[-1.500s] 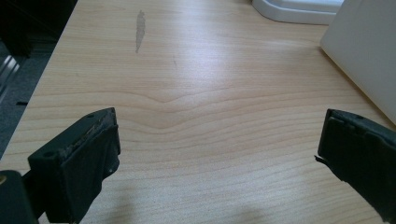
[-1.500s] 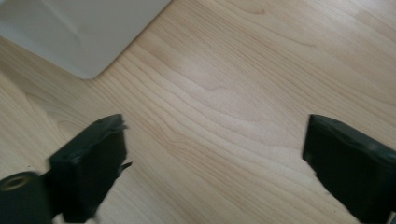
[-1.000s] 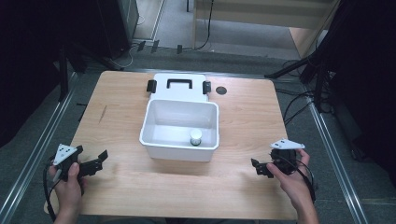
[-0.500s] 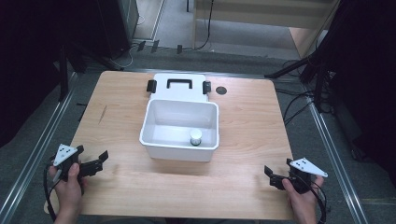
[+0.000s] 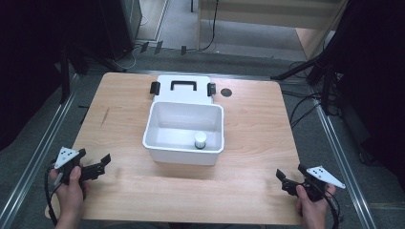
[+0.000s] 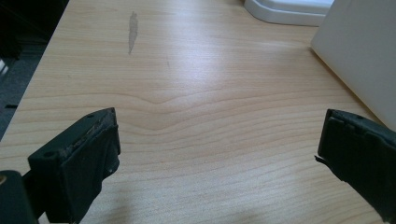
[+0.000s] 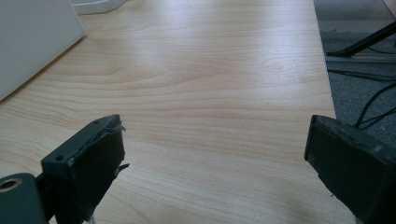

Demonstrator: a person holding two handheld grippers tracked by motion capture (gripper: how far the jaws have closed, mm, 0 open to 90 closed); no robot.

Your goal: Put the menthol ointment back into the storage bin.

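Standing at the near edge of the table (image 5: pixel 248 191), the person holds both tools low over the wood. The left gripper (image 5: pixel 98 164) sits at the near left corner, its jaws spread wide with bare tabletop between them; it grips nothing and touches nothing that can be seen. In the left gripper view, the left gripper (image 6: pixel 217 154) shows the same wide gap, with the wall of the white bin (image 6: pixel 359 56) just beyond its right-hand jaw. The right gripper (image 5: pixel 288 177) sits at the near right corner, likewise wide open and empty. From the right gripper view, the right gripper (image 7: pixel 215 154) frames plain wood, with a corner of the white bin (image 7: pixel 32 42) off to the far left.

Farther in, the white bin (image 5: pixel 157 126) stands open at the table's middle, well apart from both tools. A small white-capped jar (image 5: pixel 200 140) stands upright inside it, near the front wall. Behind the bin lies a white lid (image 5: pixel 184 93) with a black handle and black side latches, touching or just beside the bin's far rim. A dark round disc (image 5: pixel 226 92) lies beside the lid.
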